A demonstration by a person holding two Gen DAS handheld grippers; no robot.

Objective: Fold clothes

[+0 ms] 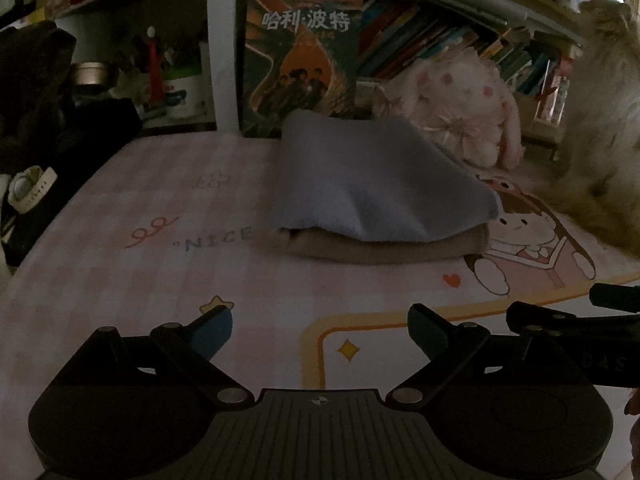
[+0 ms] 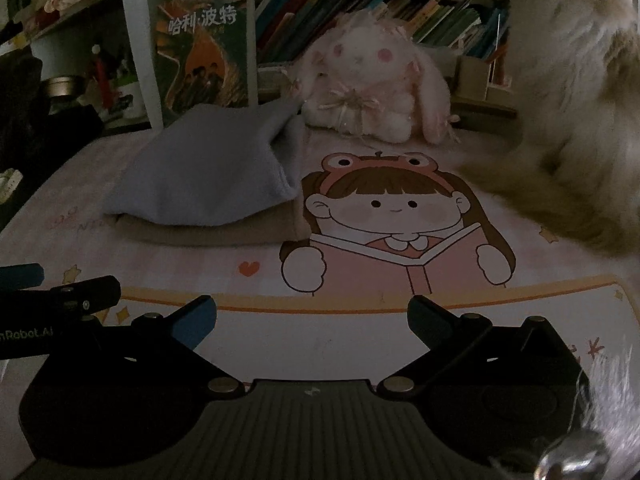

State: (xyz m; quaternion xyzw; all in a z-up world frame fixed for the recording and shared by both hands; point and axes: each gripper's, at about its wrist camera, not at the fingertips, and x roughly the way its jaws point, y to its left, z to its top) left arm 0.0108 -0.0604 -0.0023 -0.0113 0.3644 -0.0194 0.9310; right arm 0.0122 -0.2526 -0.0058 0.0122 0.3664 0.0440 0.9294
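A folded grey-blue cloth (image 1: 372, 184) lies on top of a folded tan cloth (image 1: 384, 250) on the pink cartoon desk mat (image 1: 160, 272). The stack also shows in the right wrist view, grey-blue cloth (image 2: 212, 176) over tan cloth (image 2: 224, 234), left of centre. My left gripper (image 1: 320, 332) is open and empty, low over the mat, in front of the stack and apart from it. My right gripper (image 2: 312, 322) is open and empty, over the mat's printed girl (image 2: 396, 216), to the right of the stack. Each gripper's side shows at the edge of the other's view.
A pink plush rabbit (image 2: 372, 88) sits behind the stack. A large furry plush (image 2: 572, 112) fills the right side. A bookshelf with books (image 2: 360, 12) and a poster book (image 1: 300, 64) stands at the back. A watch (image 1: 28, 188) lies at the left.
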